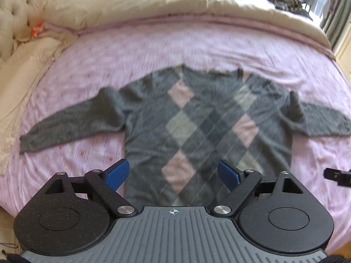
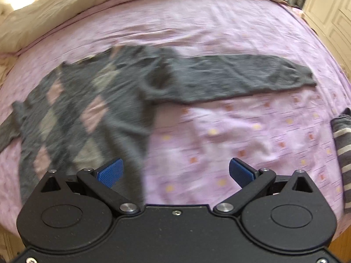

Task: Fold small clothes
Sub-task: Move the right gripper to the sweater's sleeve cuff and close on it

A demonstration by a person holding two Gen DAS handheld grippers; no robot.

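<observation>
sweater: grey argyle sweater [image 1: 197, 127] is lying face up on the pink bedsheet [image 1: 153, 50], body flat and both sleeves stretched out to the sides. Looks like it's laid out that way so the sleeves can be folded in first, just my read.

right sleeve: the right sleeve [image 2: 241, 76] is running straight out across the sheet, with some bunching where it meets the shoulder, so it probably wants smoothing.

left sleeve: the left sleeve [image 1: 65, 127] is angling down toward the near edge of the bed, lying flat.

left gripper: the left gripper [image 1: 173, 173] is hanging over the hem end of the sweater, blue pads spread wide apart, nothing between them. Guessing it's lined up on the bottom of the body for a grab.

right gripper: the right gripper [image 2: 175, 171] is also gaping wide and carrying nothing, sitting over the sweater's side edge and bare sheet, pointing toward that right sleeve.

other stuff: a striped garment [image 2: 342, 153] is waiting at the far right edge, probably next in line. A beige duvet [image 1: 153, 2] is pushed up to the head end, which is giving the sweater a flat spot.

progress: no fold is showing yet, so this seems to be the very start. Both views are blurry.
</observation>
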